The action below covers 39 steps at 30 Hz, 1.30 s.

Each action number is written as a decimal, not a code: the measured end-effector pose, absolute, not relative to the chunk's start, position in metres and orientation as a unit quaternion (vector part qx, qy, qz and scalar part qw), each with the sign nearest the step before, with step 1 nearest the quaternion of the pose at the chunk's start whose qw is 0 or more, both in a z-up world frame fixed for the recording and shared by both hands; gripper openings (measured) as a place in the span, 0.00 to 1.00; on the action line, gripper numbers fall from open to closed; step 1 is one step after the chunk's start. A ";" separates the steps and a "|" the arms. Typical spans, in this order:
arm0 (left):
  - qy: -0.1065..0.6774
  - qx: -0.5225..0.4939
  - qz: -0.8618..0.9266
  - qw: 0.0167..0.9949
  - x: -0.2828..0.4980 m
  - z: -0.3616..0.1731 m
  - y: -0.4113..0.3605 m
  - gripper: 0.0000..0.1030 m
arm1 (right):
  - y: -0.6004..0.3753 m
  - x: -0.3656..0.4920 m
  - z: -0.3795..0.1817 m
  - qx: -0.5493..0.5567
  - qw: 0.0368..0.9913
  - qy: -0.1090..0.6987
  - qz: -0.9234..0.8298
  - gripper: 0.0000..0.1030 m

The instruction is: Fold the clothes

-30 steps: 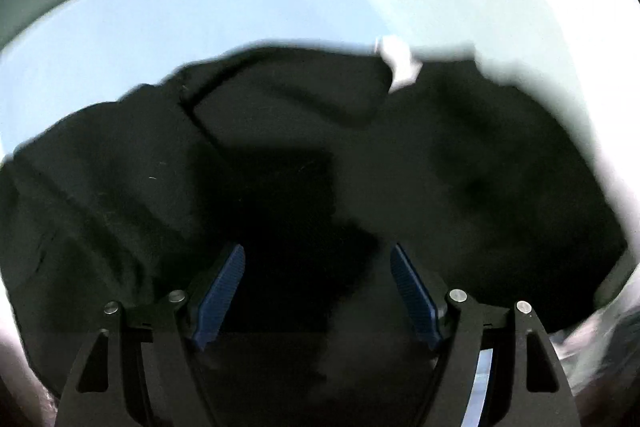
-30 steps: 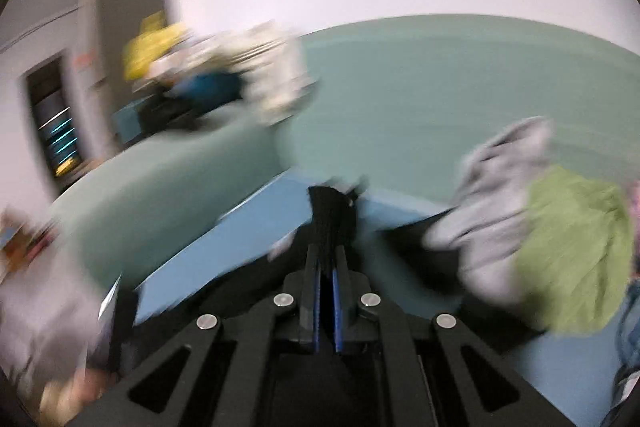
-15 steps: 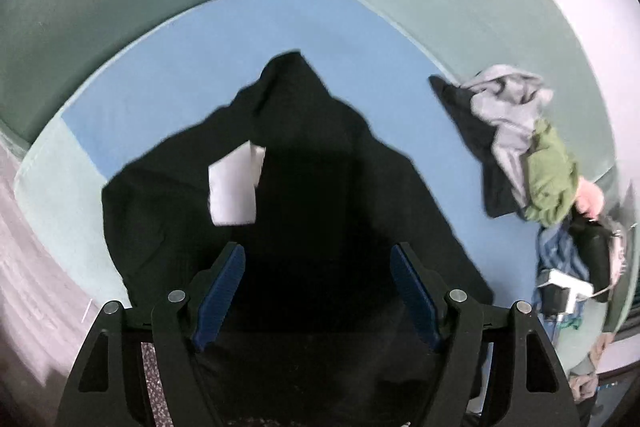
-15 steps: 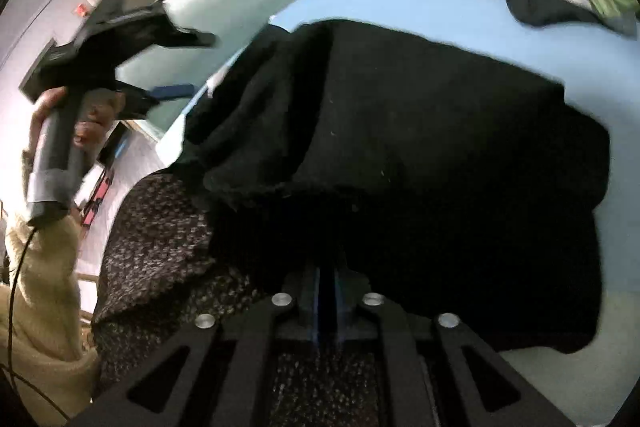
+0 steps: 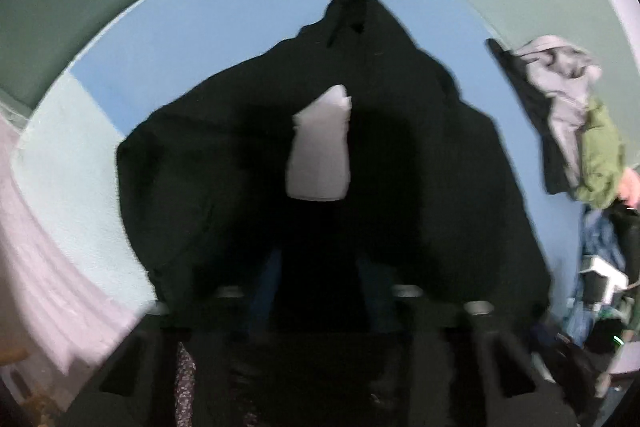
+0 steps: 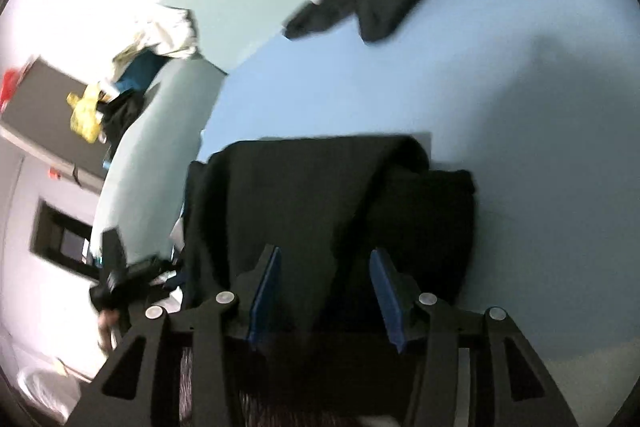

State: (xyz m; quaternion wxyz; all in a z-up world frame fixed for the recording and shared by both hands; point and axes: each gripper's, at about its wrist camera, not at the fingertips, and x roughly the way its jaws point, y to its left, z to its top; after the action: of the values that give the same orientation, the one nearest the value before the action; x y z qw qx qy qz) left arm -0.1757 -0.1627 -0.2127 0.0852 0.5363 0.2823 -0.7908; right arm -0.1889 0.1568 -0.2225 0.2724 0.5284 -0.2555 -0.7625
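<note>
Black garment (image 5: pixel 400 155) lies spread on the blue mat (image 5: pixel 208 39), partly doubled over: the right wrist view shows one layer lapped over another, and a white label (image 5: pixel 320 147) faces up near its middle in the left view. Left gripper (image 5: pixel 320 291) is heavily blurred against the black cloth, so I can't tell whether its jaws are apart or pinching. Right gripper (image 6: pixel 324 291) has jaws spread wide, nothing between them, hanging over the near edge of the garment. My read: mid-fold, between grasps, with the cloth let lie and a fresh grip due. Next move likely needs a clean pinch on an outer edge or corner, both layers together, then a carry across without dragging the lower layer. Unfolded pile (image 5: pixel 568 115) of grey, green and dark clothes sits at the mat's right edge, well apart.
</note>
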 end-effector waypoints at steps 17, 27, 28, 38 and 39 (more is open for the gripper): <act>0.260 0.515 -0.807 0.125 -0.163 -0.209 -0.235 0.04 | 0.188 -0.198 -0.204 0.480 0.171 -0.288 -0.810 0.12; 0.205 0.525 -0.807 0.174 -0.162 -0.198 -0.215 0.41 | 0.142 -0.143 -0.202 0.565 0.282 -0.237 -0.738 0.66; 0.207 0.527 -0.807 0.169 -0.160 -0.198 -0.215 0.43 | 0.137 -0.140 -0.203 0.568 0.285 -0.233 -0.736 0.67; 0.166 0.532 -0.817 0.148 -0.155 -0.201 -0.206 0.16 | 0.100 -0.134 -0.268 0.652 0.294 -0.309 -0.627 0.14; 0.164 0.532 -0.817 0.147 -0.154 -0.198 -0.205 0.11 | 0.104 -0.134 -0.270 0.648 0.300 -0.340 -0.612 0.07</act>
State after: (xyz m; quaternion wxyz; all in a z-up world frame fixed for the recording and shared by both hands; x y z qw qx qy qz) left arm -0.1545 -0.2052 -0.1976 0.1472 0.5323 0.1637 -0.8174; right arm -0.1338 0.1043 -0.2701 0.3005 0.6484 -0.3396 -0.6116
